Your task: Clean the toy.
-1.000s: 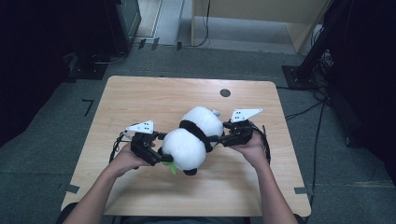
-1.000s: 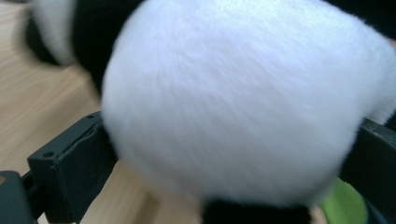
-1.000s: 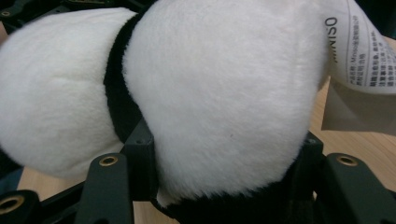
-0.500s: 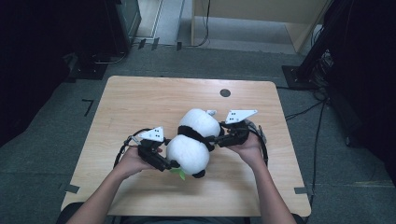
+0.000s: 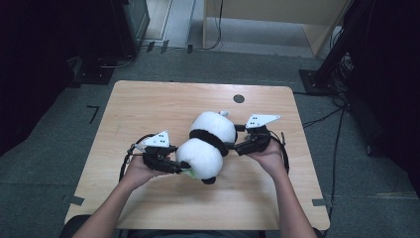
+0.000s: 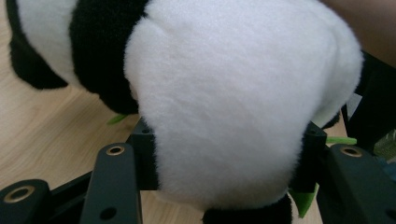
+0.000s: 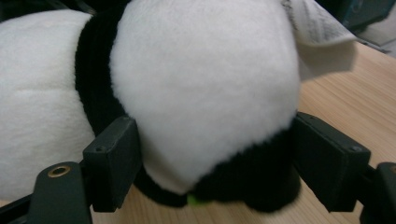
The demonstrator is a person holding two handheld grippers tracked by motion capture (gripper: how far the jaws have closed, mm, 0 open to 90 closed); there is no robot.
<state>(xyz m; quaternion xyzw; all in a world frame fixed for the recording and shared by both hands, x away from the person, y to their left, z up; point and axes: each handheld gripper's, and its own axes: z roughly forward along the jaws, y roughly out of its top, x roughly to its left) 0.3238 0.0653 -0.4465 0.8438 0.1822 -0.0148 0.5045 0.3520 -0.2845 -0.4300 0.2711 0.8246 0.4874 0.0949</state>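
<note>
Since a second ago our left gripper (image 5: pixel 182 167) has slid in and been closing on the plush panda (image 5: pixel 208 144), which lies mid-table on a diagonal, while our right gripper (image 5: pixel 236 147), its jaws just widening, clasps the far end.

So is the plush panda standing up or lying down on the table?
Lying down. The plush panda stretches flat across the table, with the left tool at one end and the right tool at the other.

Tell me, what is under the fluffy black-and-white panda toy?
Under the plush panda toy lies the light wooden table; green bits peek out beneath. What they belong to is covered.
</note>
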